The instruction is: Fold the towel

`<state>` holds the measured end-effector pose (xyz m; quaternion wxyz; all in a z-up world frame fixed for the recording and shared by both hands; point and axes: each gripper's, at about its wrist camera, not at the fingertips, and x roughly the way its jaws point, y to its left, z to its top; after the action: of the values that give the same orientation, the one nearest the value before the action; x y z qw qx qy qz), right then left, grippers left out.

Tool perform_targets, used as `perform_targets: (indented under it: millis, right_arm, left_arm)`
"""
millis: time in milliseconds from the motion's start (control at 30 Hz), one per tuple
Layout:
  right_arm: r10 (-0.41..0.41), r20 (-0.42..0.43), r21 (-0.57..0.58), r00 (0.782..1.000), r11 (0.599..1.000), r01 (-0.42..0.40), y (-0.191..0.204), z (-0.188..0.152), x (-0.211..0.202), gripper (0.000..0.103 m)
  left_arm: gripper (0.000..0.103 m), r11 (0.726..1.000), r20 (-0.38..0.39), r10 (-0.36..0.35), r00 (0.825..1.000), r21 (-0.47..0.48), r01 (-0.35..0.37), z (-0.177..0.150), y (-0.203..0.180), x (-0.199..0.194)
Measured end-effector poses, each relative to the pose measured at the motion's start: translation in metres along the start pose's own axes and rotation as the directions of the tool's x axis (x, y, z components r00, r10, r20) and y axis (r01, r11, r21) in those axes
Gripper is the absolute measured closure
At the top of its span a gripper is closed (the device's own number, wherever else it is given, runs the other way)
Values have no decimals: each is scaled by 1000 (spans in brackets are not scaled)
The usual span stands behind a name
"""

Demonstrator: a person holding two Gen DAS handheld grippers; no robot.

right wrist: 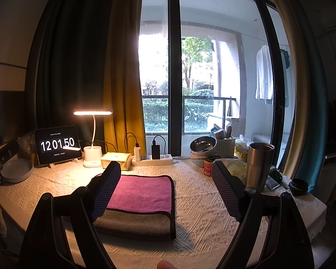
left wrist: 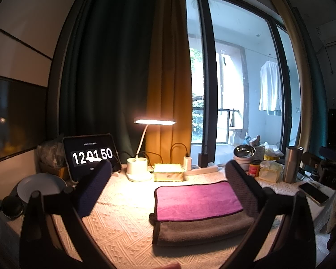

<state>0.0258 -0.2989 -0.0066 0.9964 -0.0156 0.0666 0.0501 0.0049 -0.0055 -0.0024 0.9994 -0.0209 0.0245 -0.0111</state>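
Note:
A folded towel (left wrist: 197,204), pink on top and grey underneath with a dark hem, lies flat on the white textured tablecloth (left wrist: 123,219). It also shows in the right wrist view (right wrist: 143,197). My left gripper (left wrist: 168,190) is open and empty, held above the table with the towel between its fingers and toward the right one. My right gripper (right wrist: 165,190) is open and empty, raised above the table; its left finger (right wrist: 107,188) hides the towel's left edge.
At the back stand a tablet clock (right wrist: 58,144), a lit desk lamp (right wrist: 93,152), a yellow box (right wrist: 116,160) and a power strip (right wrist: 152,159). A grey plate (right wrist: 16,170) is at left. Bowls (right wrist: 202,148), a red can (right wrist: 208,167) and a steel tumbler (right wrist: 258,165) crowd the right.

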Motion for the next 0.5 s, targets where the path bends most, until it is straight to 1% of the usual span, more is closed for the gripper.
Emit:
perform_targets:
  millis: [267, 500]
  right_arm:
    - [1, 0, 0, 1000, 1000, -1, 0, -1, 0, 17]
    - [5, -8, 3, 1000, 1000, -5, 0, -10, 2, 17]
  left_arm:
    - [1, 1000, -1, 0, 1000, -1, 0, 0, 0, 0]
    - [1, 1000, -9, -1, 1000, -3, 1, -6, 3, -1]
